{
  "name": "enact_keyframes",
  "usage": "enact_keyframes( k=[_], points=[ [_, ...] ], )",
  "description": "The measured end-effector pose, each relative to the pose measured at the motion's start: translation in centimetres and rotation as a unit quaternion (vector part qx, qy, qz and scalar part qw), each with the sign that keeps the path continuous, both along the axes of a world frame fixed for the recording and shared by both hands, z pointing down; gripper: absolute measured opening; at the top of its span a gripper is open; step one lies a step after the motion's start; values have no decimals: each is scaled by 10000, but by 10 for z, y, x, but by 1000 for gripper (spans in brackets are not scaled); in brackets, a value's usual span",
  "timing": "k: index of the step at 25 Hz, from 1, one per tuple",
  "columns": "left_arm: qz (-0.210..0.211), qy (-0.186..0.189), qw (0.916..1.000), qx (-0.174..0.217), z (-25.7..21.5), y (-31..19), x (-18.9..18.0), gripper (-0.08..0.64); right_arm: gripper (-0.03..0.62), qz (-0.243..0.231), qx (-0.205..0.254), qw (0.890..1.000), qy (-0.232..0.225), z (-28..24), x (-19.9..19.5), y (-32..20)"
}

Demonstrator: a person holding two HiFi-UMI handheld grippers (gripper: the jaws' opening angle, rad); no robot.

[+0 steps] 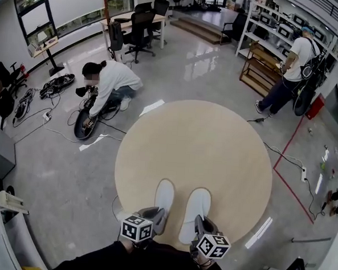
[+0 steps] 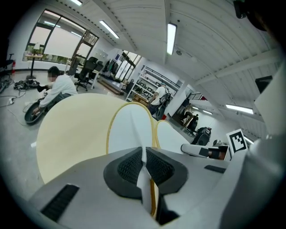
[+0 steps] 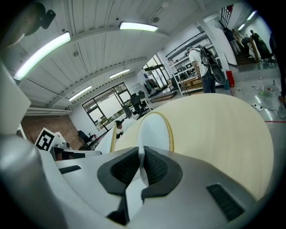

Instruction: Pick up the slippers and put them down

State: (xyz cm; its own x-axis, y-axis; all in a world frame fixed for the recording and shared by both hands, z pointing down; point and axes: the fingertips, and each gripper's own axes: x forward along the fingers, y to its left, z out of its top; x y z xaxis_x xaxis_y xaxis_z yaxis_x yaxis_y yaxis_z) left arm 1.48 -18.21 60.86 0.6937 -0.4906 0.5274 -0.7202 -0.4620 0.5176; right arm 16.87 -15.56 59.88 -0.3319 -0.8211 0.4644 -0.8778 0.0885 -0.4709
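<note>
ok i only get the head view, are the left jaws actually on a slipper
observer: yes, the left gripper view shows the left gripper shut on the thin heel edge of the left slipper.
operator: and the right one
observer: same there, the right gripper is shut on the heel edge of the right slipper.
operator: slippers look plain white to me
observer: not quite, up close a yellow rim runs round the edge of each.
</note>
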Motion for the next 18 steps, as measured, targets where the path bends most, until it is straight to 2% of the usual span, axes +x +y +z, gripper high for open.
enact_keyframes(
  k=[10, 13, 18],
  points=[
    [815, 520, 9953, 8, -2, -18, 8, 35, 34, 646, -227, 9962, 535, -5, -1, 4],
    [940, 754, 9927, -51, -3, -21, 11, 37, 34, 896, -299, 9937, 606, -6, -1, 10],
    [1218, 808, 9892, -136, 0, -21, 19, 37, 34, 1134, -384, 9904, 688, -8, 3, 19]
  ],
)
